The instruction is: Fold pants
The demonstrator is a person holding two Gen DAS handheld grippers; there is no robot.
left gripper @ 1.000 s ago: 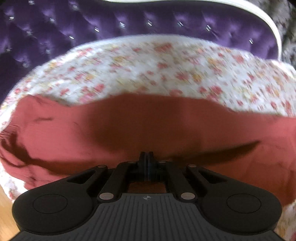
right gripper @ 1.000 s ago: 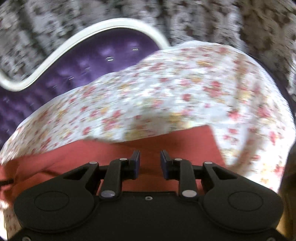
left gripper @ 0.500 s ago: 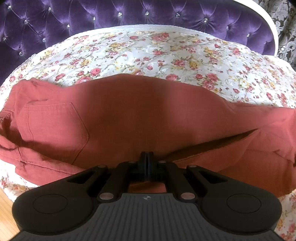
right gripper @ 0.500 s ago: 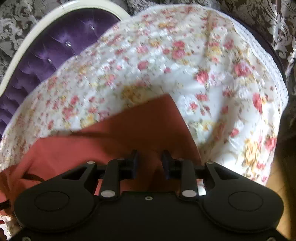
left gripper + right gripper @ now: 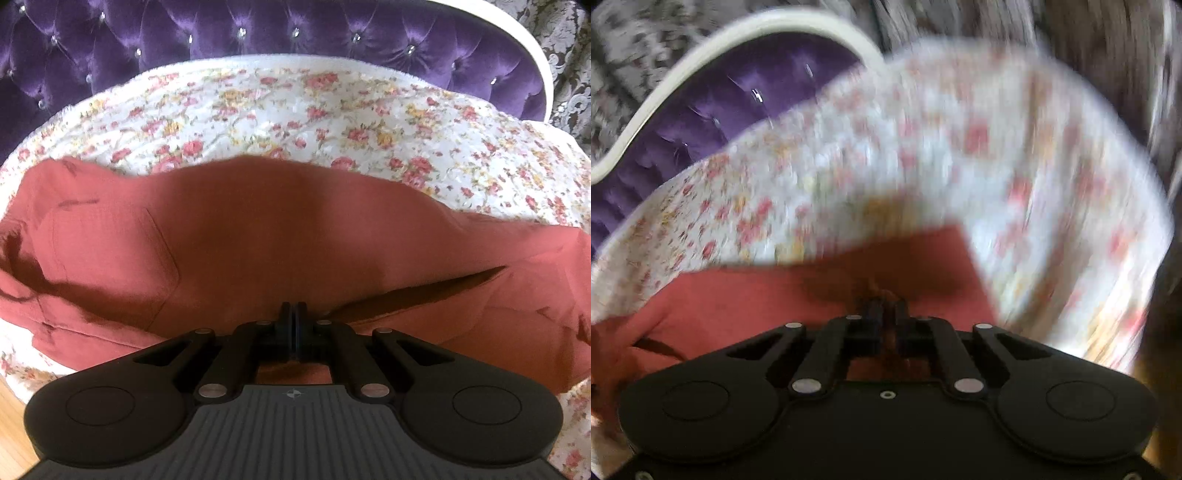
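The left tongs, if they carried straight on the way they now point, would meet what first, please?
The red pants: the left tongs are shut on a pinch of that cloth, which stretches ahead. Beyond lies the flowered bedspread, though depth is hard to judge.

One pair of red pants (image 5: 258, 236), one flowery bed cover (image 5: 332, 107), one purple headboard (image 5: 258, 29), two tools.

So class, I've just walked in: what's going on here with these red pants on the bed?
A person is folding rust-red pants spread on a floral bedspread in front of a purple tufted headboard, with a hand-held gripper in each hand. The left hand-held gripper is shut on the near edge of the pants. The right hand-held gripper is closing, with a bunch of fabric between its jaws near the leg end; that view is blurred.
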